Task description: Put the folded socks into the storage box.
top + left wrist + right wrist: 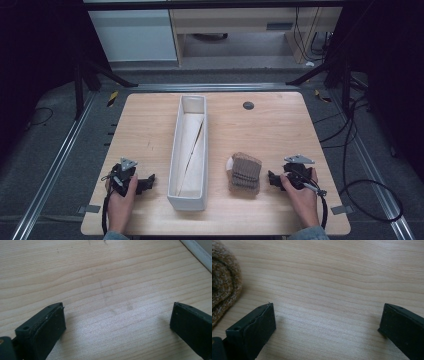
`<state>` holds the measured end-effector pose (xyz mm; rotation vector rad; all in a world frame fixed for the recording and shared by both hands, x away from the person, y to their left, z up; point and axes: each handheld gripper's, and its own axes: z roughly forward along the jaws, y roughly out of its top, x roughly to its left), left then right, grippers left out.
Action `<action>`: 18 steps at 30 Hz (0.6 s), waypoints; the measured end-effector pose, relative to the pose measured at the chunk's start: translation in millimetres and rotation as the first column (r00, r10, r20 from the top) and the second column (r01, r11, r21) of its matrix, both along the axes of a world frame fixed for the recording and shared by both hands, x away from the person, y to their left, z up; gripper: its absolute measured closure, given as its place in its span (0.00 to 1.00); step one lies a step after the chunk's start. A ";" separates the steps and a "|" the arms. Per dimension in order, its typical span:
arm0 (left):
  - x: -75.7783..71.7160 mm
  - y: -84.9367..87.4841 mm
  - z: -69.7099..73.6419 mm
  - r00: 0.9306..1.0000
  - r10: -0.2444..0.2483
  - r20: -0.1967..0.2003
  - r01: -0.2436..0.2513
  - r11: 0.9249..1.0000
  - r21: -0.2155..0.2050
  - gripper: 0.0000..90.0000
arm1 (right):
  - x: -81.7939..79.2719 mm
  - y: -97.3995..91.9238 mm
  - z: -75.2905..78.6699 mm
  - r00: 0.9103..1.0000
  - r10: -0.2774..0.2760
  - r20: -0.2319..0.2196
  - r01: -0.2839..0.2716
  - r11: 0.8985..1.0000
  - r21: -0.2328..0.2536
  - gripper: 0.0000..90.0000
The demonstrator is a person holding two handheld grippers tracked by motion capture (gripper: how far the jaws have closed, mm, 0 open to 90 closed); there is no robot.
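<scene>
High view shows both grippers resting on the table (280,120), jaws spread and empty; the right gripper (274,179) lies just beside the folded brown knit (245,172), likely poised to grasp it; the left gripper (147,183) waits near the white tray (187,201).

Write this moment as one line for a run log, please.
left tool: open, empty | right tool: open, empty, beside brown knitted bundle | white box: mid-table | nothing held
</scene>
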<state>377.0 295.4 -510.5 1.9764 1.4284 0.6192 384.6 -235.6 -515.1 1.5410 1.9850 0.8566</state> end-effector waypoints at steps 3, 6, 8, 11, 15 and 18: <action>-0.4 0.0 0.1 1.000 -0.002 -0.001 0.002 1.000 0.002 0.00 | -0.6 -0.4 1.3 1.000 0.009 -0.003 -0.009 1.000 -0.003 0.05; -0.4 -0.2 0.1 1.000 -0.002 -0.001 0.002 1.000 0.003 0.00 | -6.4 2.9 10.1 0.998 0.063 0.000 -0.063 0.998 -0.024 0.06; -0.5 -0.2 0.0 1.000 -0.004 0.000 0.004 1.000 0.002 0.00 | -12.7 3.7 16.8 0.995 0.096 0.005 -0.095 0.994 -0.055 0.07; -0.5 -0.2 -0.1 1.000 -0.004 0.000 0.004 1.000 0.002 0.00 | -19.6 2.6 24.2 0.993 0.121 -0.002 -0.120 0.991 -0.064 0.09; -0.6 -0.2 0.0 1.000 -0.004 0.000 0.004 1.000 0.003 0.00 | -30.5 -0.4 37.1 0.988 0.156 -0.002 -0.156 0.984 -0.083 0.09; -0.9 -0.1 -0.1 1.000 -0.006 0.001 0.006 1.000 0.003 0.00 | -34.1 -5.0 41.2 0.987 0.157 -0.013 -0.158 0.985 -0.073 0.09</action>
